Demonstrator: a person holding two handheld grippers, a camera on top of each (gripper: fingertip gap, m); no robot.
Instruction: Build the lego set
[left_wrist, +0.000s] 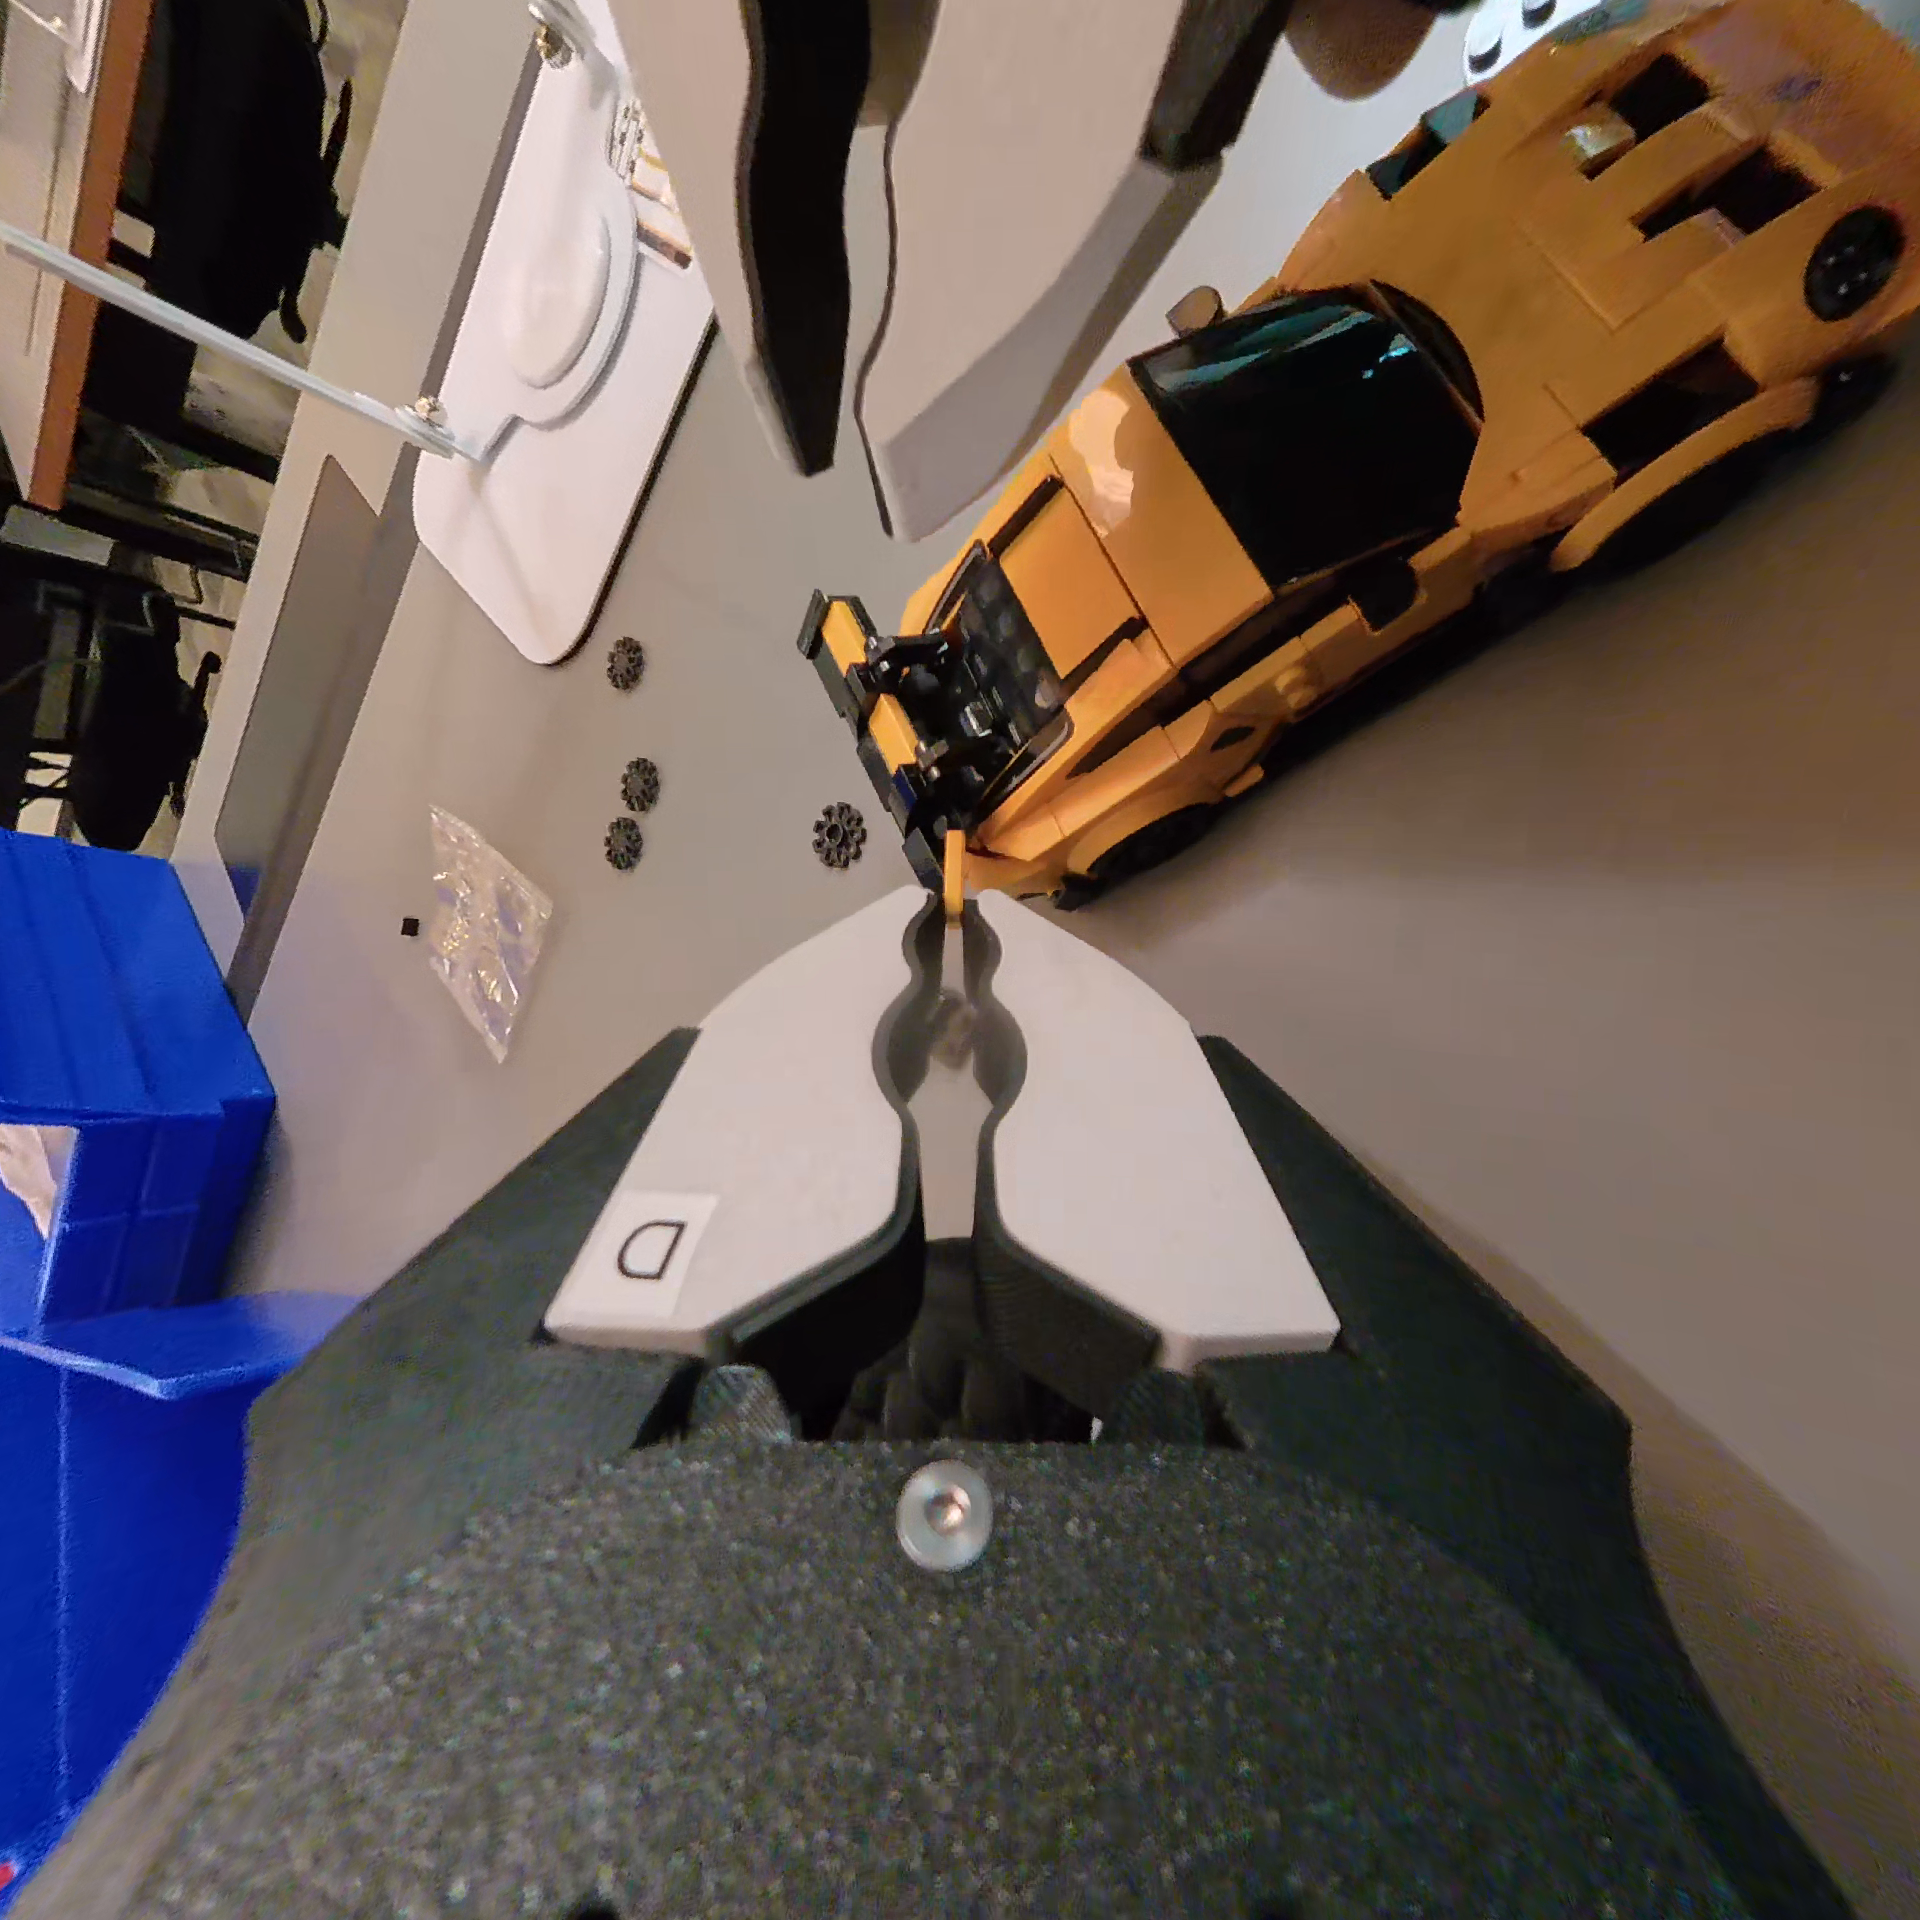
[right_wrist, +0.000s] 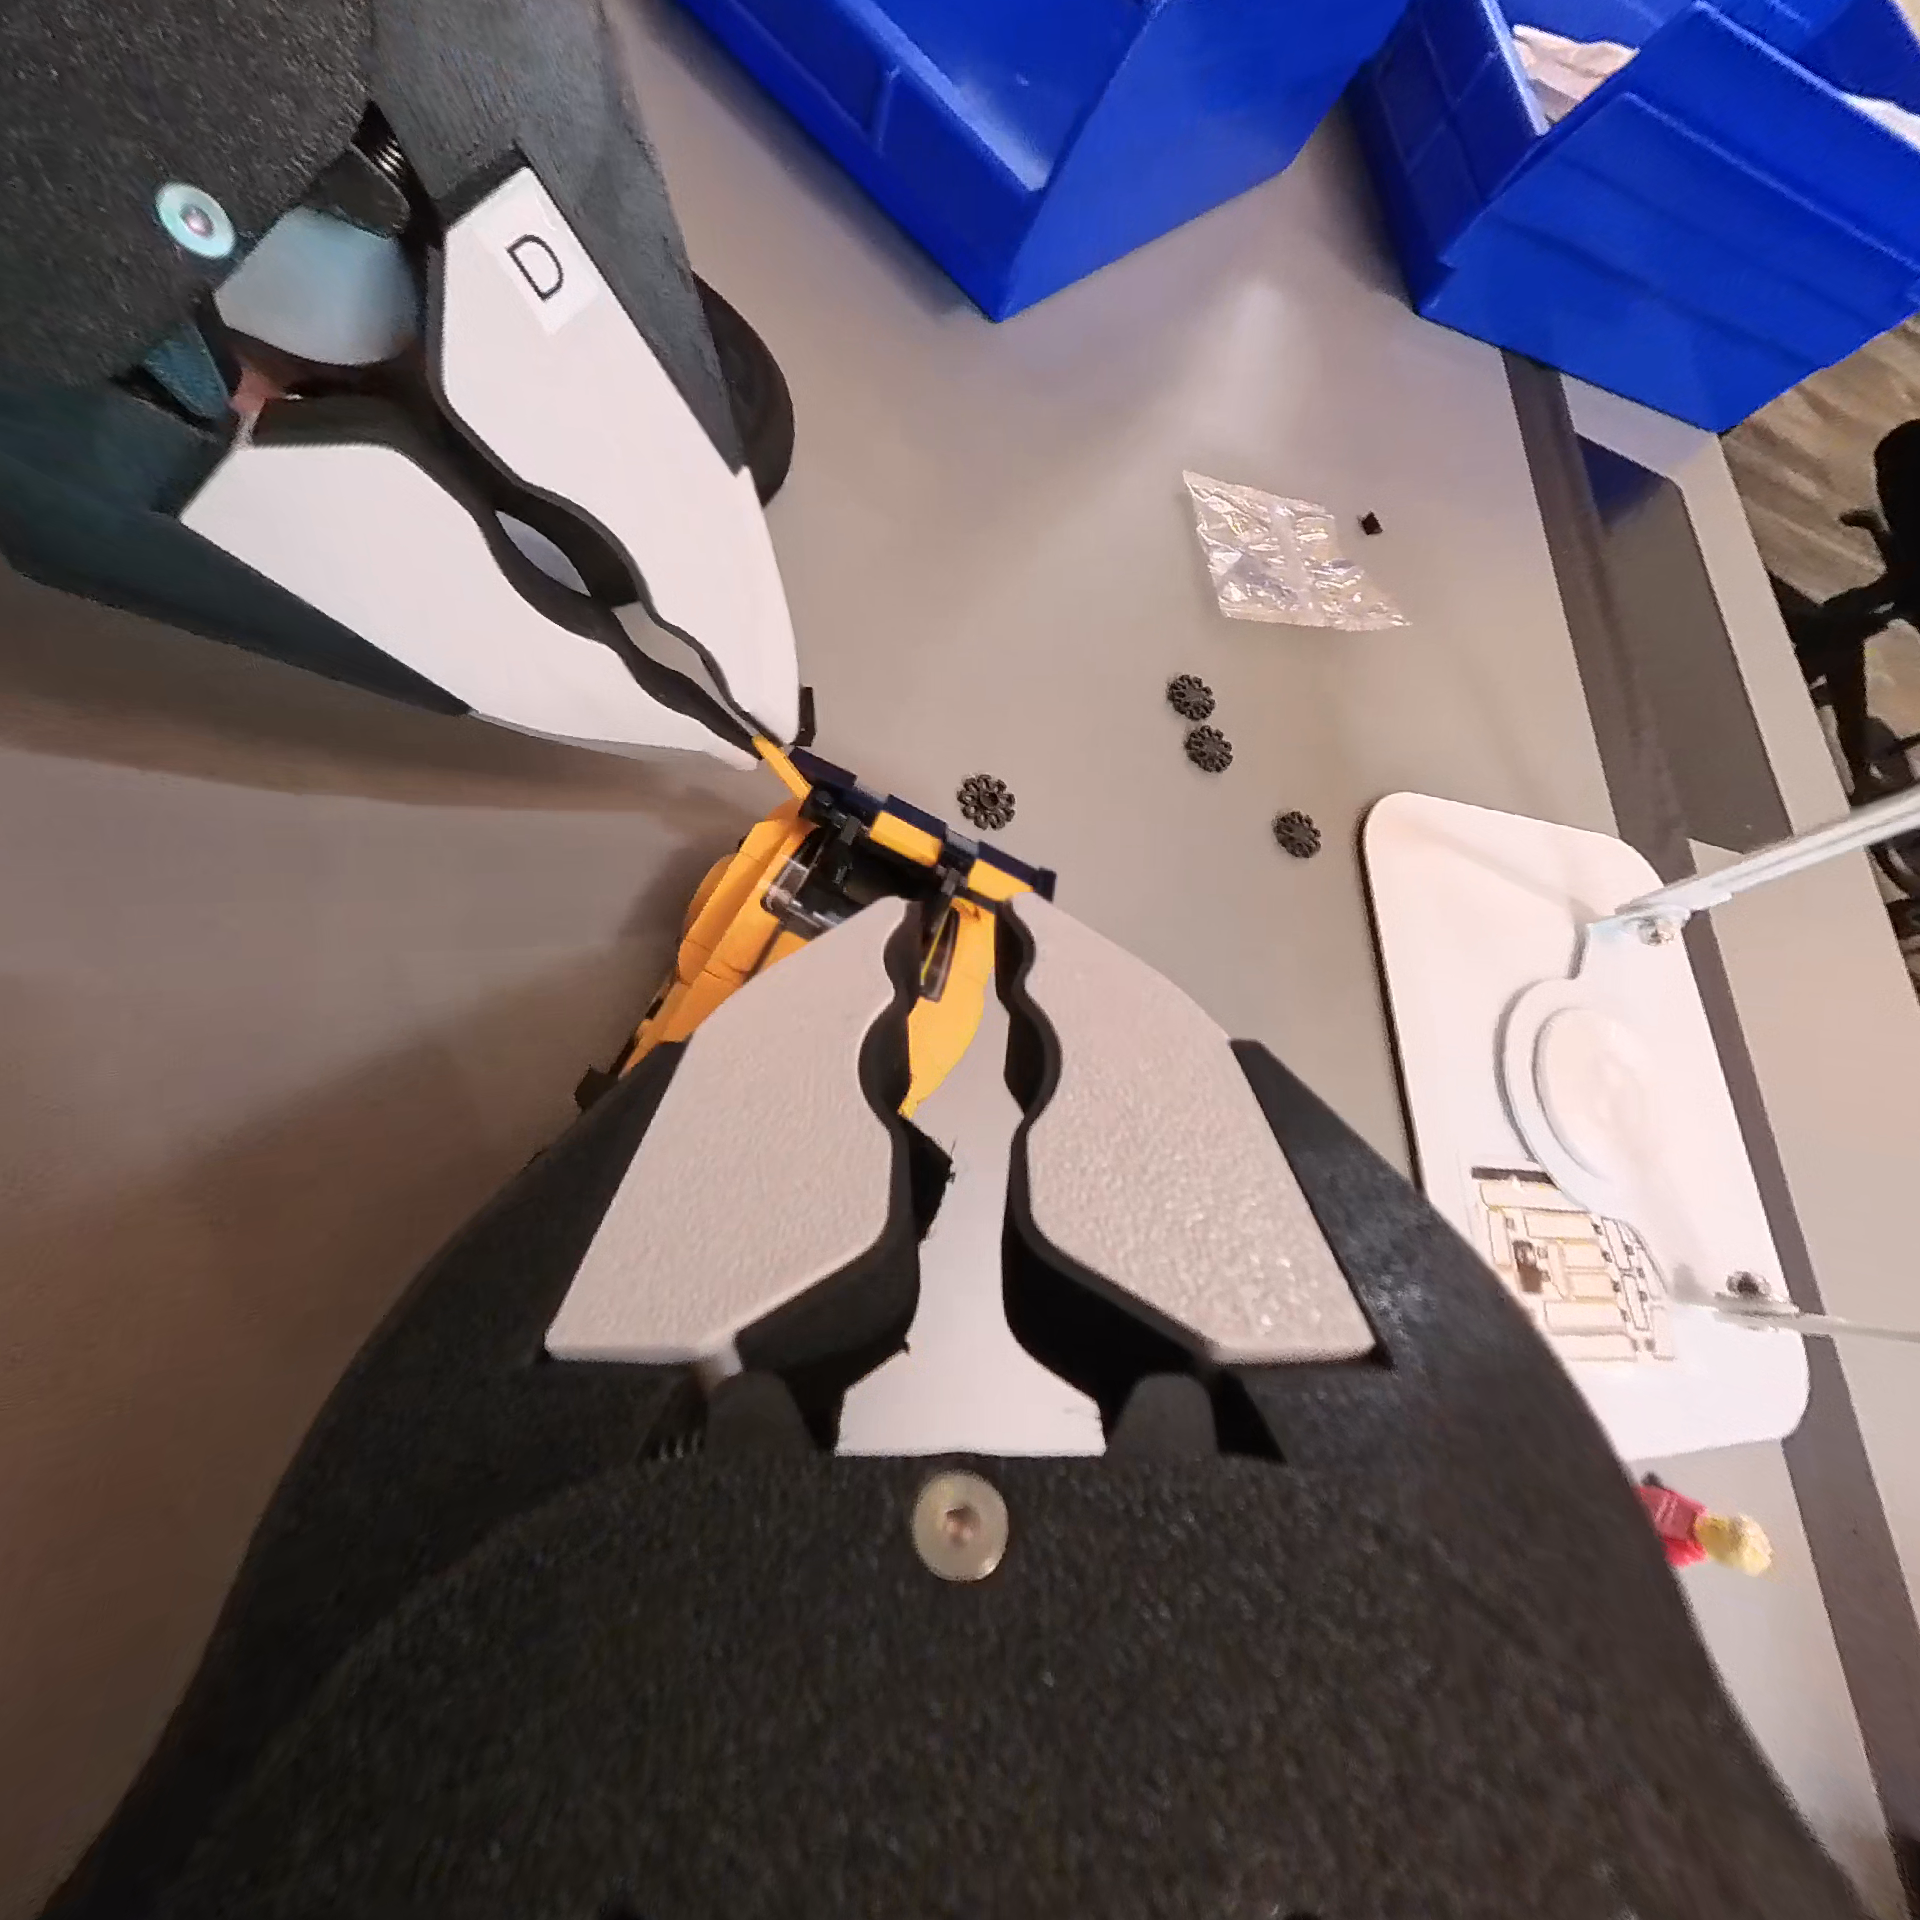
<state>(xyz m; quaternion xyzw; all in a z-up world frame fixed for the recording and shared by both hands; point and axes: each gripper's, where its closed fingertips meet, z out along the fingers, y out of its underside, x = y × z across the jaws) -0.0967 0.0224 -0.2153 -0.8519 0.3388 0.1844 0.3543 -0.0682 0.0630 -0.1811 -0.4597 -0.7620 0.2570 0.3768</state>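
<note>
Right wrist view: car (right_wrist: 727, 935) mostly hidden.

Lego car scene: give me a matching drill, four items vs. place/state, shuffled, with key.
Items:
1. left gripper
2. right gripper
3. clear plastic bag
4. black wheel hubs

States:
A. lies flat on the grey table, near the blue bins
B. pinches a thin yellow piece at the end of the rear wing
C. jaws apart, straddling the yellow car at its rear
D. loose on the table between the white board and the car

Pairs: 1-B, 2-C, 3-A, 4-D
</note>
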